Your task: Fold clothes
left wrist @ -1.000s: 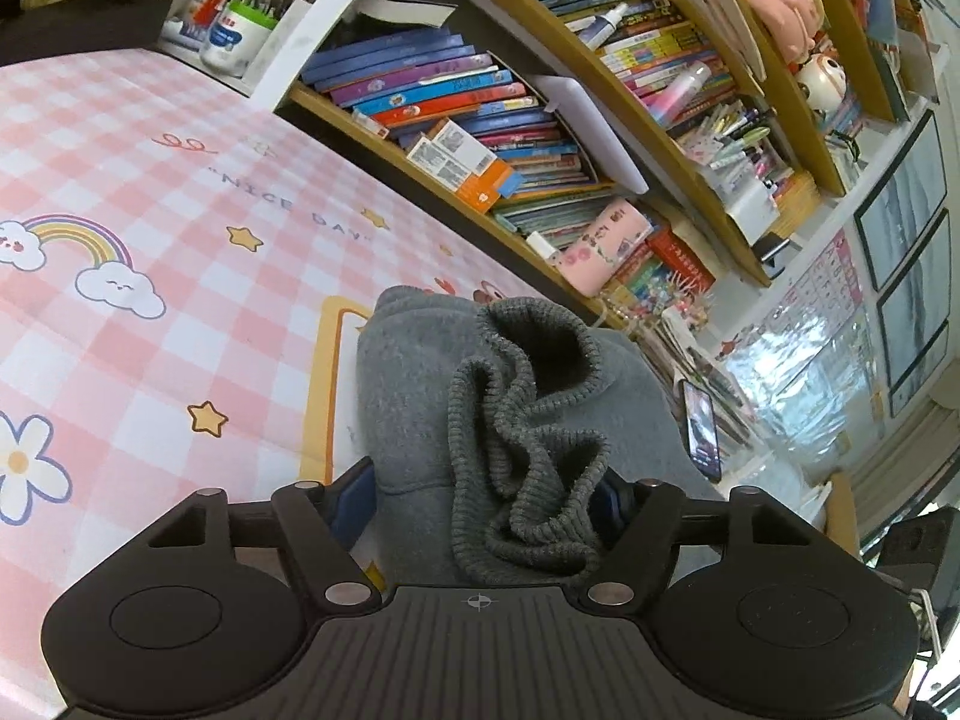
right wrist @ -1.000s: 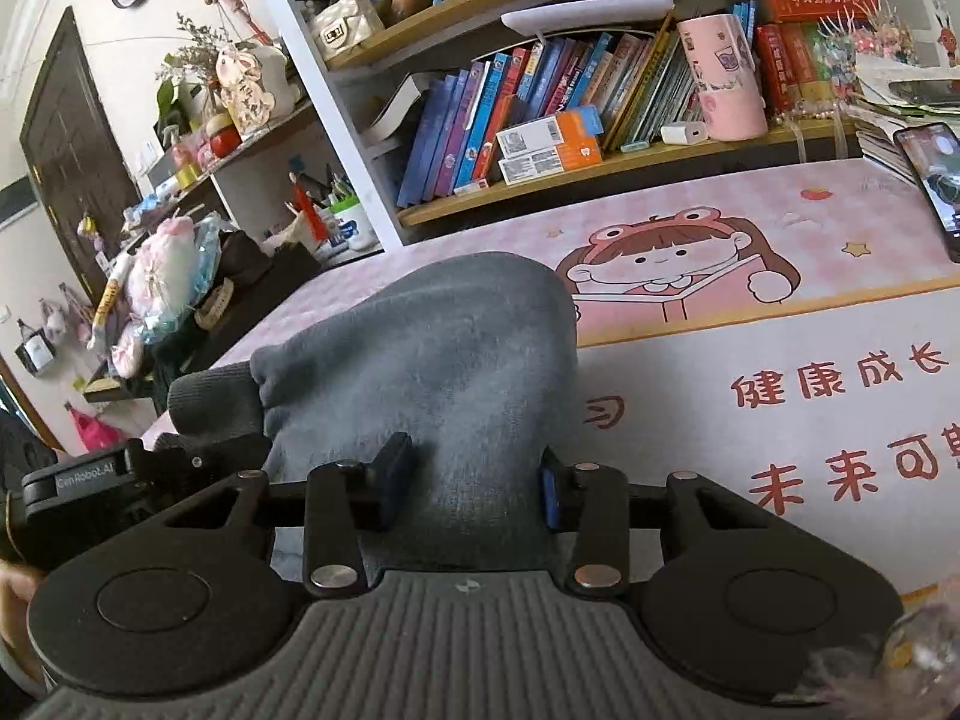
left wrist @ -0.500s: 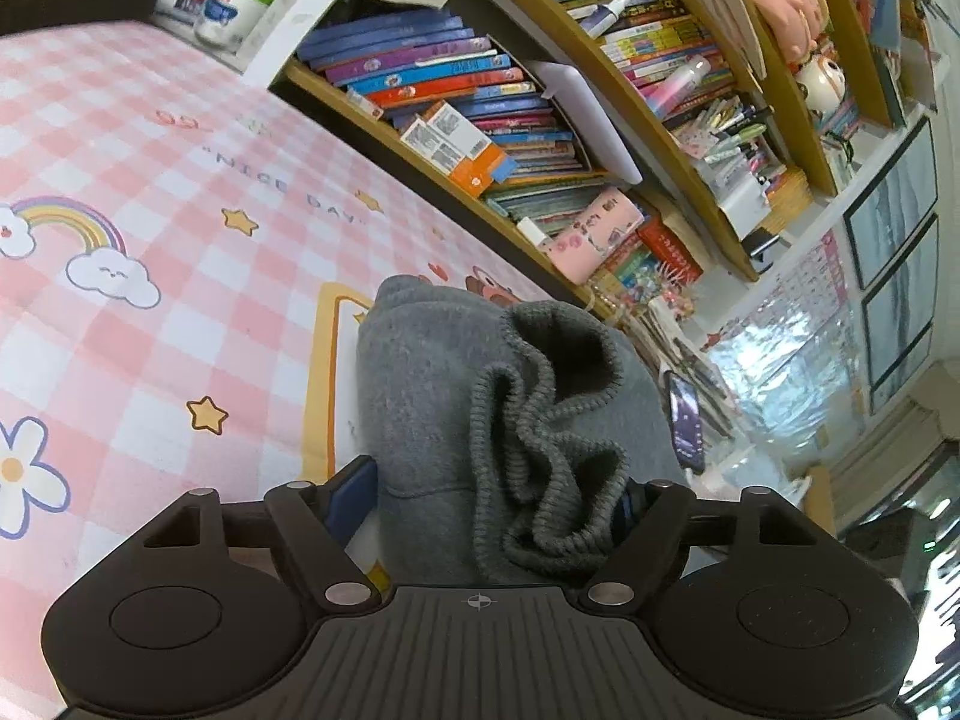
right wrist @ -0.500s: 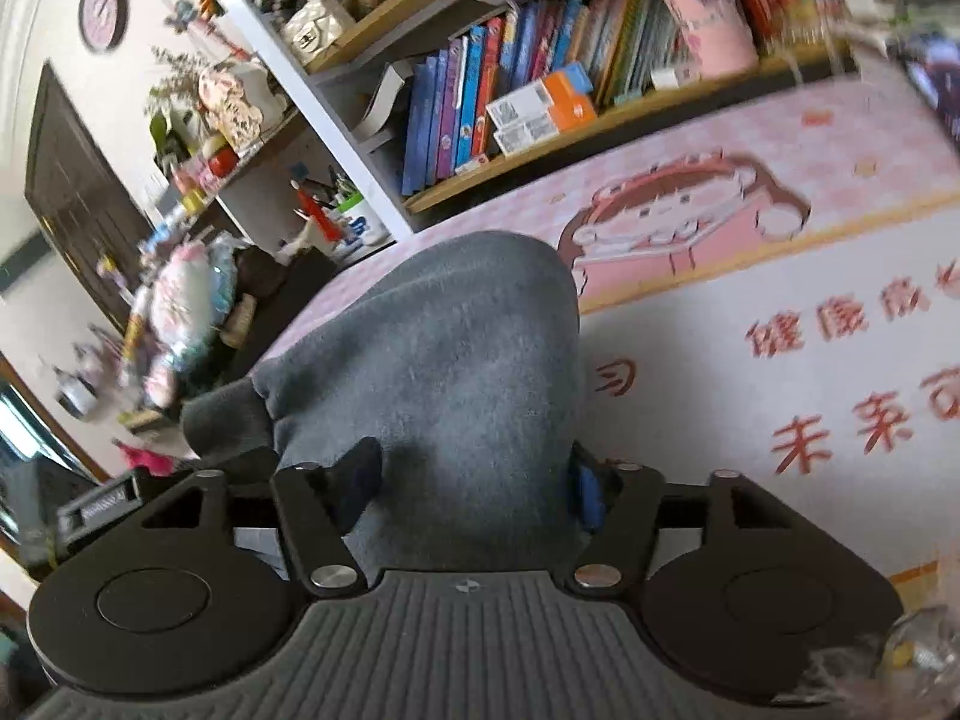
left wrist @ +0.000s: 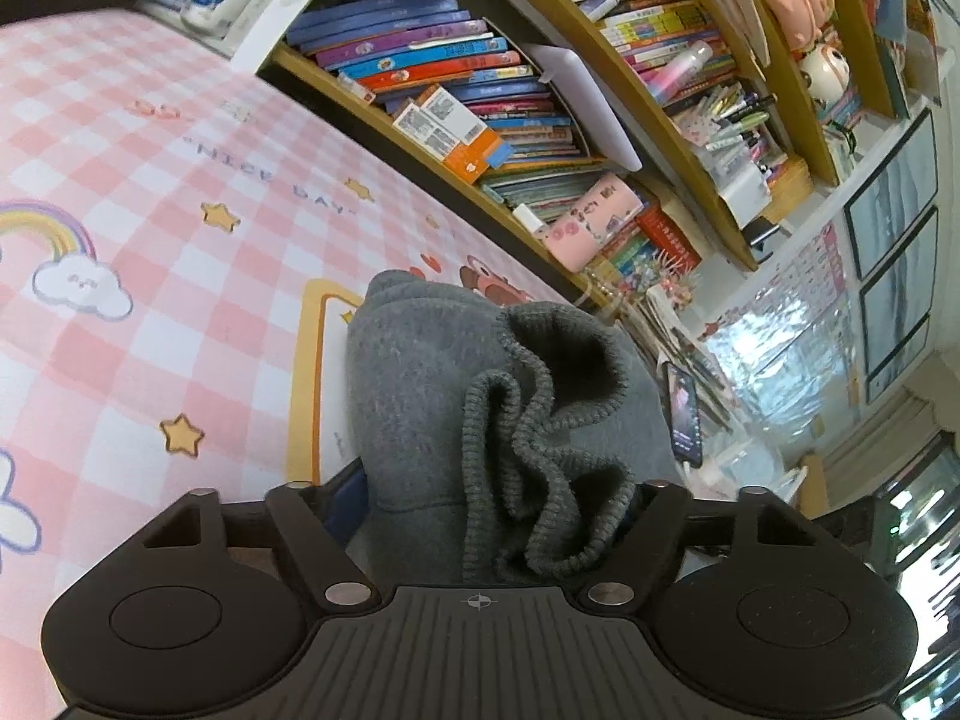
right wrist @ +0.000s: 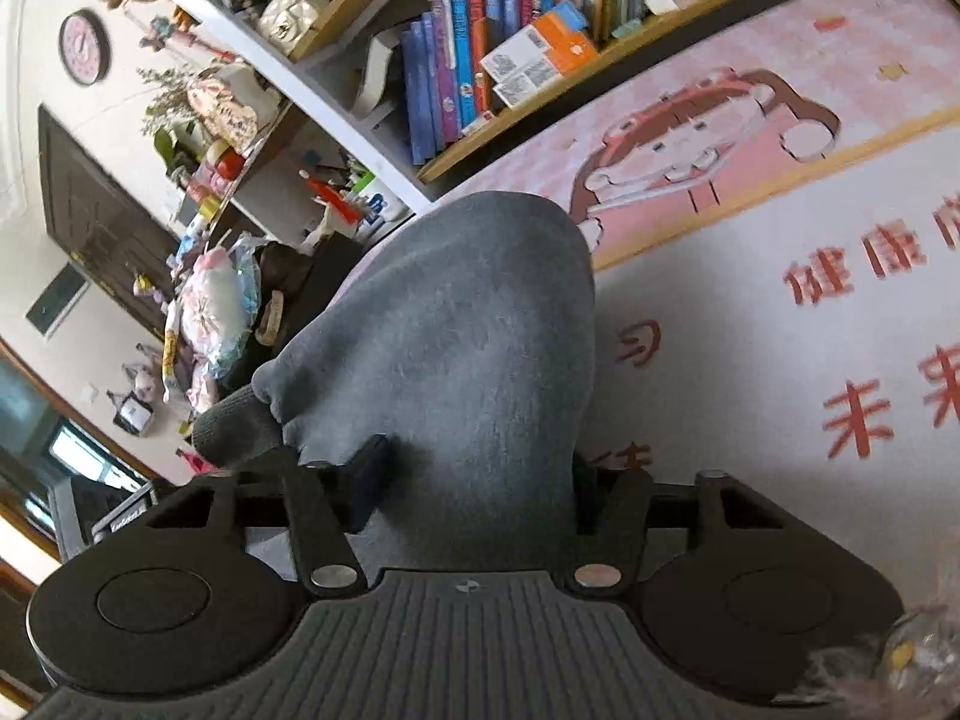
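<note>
Fingers (left wrist: 345, 495) pinch grey garment (left wrist: 420, 396); only left view shows ribbed cuff (left wrist: 540, 420).

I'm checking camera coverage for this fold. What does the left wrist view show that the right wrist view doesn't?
Only the left view shows the garment's ribbed cuff bunched in the left claw, a rainbow printed on the pink checked mat, and a phone lying at the desk's far side.

Only the right view shows a wall clock, the cartoon girl print, red characters, and the right claw shut on smooth grey fabric.

Both show the grey garment, the bookshelf and the orange box.
</note>
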